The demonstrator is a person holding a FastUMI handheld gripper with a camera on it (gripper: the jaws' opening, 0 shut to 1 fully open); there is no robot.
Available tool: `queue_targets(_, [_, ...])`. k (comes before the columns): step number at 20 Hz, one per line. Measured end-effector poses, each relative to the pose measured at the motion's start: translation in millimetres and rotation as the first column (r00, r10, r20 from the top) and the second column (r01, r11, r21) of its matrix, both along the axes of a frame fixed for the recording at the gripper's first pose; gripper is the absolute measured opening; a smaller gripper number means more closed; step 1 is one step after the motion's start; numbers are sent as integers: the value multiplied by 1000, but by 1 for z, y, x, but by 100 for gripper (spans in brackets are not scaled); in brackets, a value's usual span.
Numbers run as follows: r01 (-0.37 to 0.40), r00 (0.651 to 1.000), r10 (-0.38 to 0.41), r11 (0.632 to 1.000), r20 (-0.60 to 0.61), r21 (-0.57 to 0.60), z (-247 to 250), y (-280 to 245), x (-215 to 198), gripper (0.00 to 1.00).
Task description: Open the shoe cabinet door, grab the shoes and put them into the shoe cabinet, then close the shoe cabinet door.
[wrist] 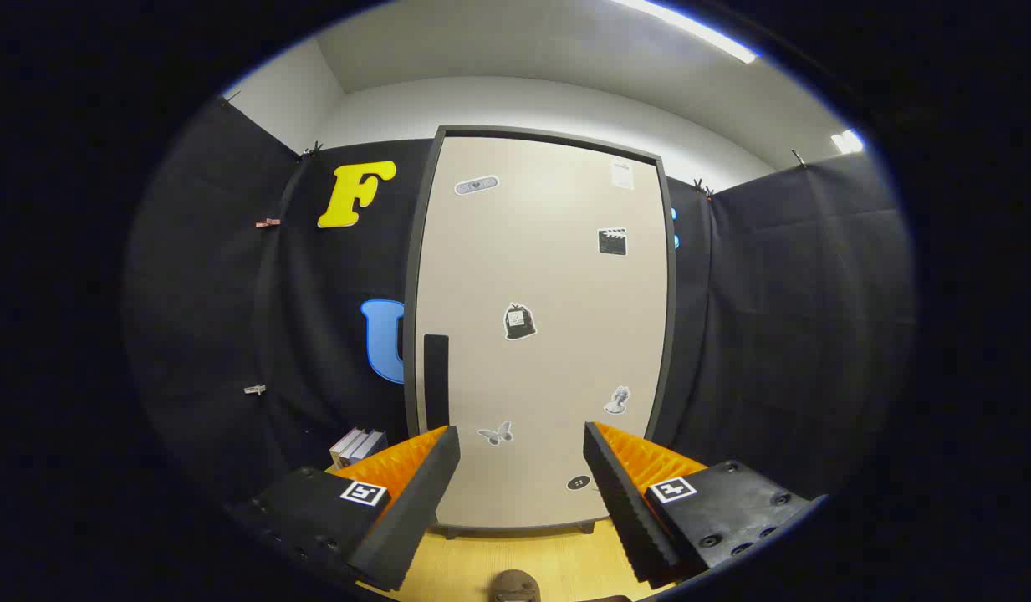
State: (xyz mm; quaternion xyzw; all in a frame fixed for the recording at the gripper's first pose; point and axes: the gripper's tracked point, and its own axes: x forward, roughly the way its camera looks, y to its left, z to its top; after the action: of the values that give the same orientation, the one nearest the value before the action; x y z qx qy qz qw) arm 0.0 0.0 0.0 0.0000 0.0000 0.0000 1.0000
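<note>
Cabinet door (540, 334) upright, closed, w/ long axis vertical; hand-held gripper (522, 468) open, empty.

Gripper (522, 477) with 2 wedge-shaped fingers (415, 502), inner faces ridged like saw teeth, each mounted on a blocky housing, a square black-and-white marker (364, 492) borne by each, round screw holes seen on one block

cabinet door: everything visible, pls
The door is shut, flush in a dark frame, upright beyond the open gripper. Smooth beige panel, probably laminate, dotted with small stickers. A dark vertical handle sits low near the edge by the books. Nothing touches it; the fingers are short of it.
</note>
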Motion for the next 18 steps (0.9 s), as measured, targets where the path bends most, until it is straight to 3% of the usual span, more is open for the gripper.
queue_targets(11, [1,1000,-1,1000,3,-3,1,-1,2,98])
queue_targets(18, [-31,999,31,999,-4,-4,-5,25,12,98])
